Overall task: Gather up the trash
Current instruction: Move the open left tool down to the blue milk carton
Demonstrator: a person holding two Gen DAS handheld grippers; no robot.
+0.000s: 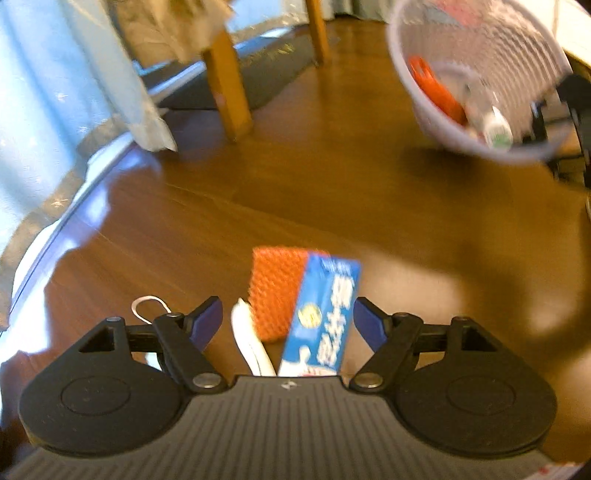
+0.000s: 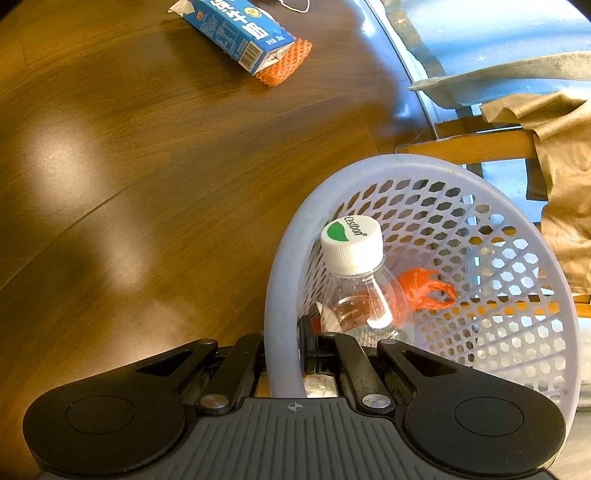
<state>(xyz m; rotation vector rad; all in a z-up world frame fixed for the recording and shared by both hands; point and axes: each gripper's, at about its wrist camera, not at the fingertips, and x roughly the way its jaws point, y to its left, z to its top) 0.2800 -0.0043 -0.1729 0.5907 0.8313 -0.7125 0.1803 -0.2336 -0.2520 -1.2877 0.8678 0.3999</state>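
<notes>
On the tabletop, the carton lies across orange mesh between the released left claw's fingers; the right claw is clenched on the basket rim, bottle inside.

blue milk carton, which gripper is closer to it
Left. The left gripper is open with the blue milk carton between its fingers; the right gripper clamps the basket rim, across the table.

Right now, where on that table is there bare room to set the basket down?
The broad bare wood between the milk carton and the basket is free. It is crowded by the carton, which lies on orange foam netting beside white scraps.
</notes>
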